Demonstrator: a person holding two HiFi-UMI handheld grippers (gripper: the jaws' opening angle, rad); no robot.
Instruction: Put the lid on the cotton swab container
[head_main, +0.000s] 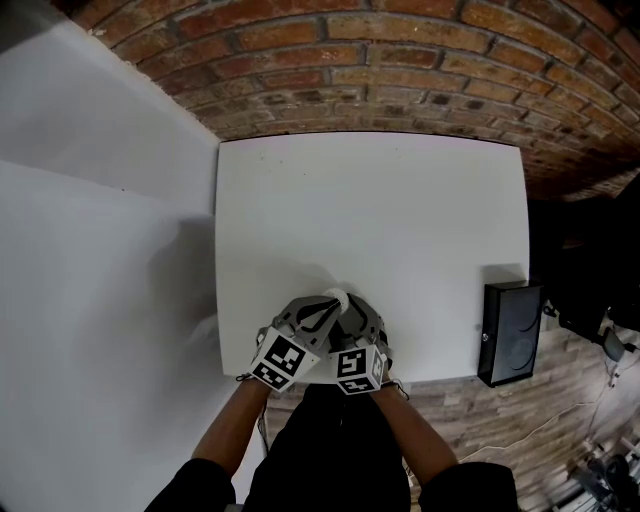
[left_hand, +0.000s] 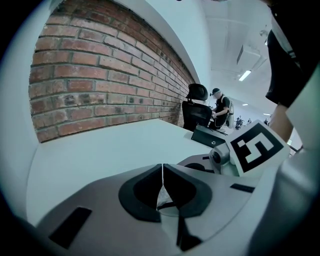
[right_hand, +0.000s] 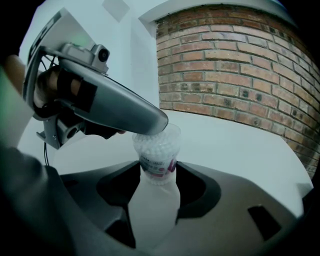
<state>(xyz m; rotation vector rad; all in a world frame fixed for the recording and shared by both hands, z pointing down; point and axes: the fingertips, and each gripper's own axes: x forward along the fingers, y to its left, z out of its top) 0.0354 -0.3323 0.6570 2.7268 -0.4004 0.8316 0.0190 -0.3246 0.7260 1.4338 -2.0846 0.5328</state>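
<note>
Right gripper (right_hand: 157, 172) clamped on cotton swab container (right_hand: 156, 147) between its jaws, clear cylinder packed with white swab tips, purple-printed label band, left gripper (left_hand: 162, 170) closed on thin clear lid (left_hand: 169, 202), its tip touching container's top, white table (head_main: 400, 220) beneath both.

The left claw (right_hand: 156, 126) hides the cotton swab container's (right_hand: 156, 156) mouth; whether it is capped cannot be told.

The white table (head_main: 400, 220) lay open save at its near edge, where the left gripper (left_hand: 162, 172) with the lid (left_hand: 167, 202) crowded over the right gripper's (right_hand: 157, 172) cotton swab container (right_hand: 156, 150). A black box (head_main: 510, 330) stood at the right edge, with a brick wall (head_main: 420, 70) beyond.
</note>
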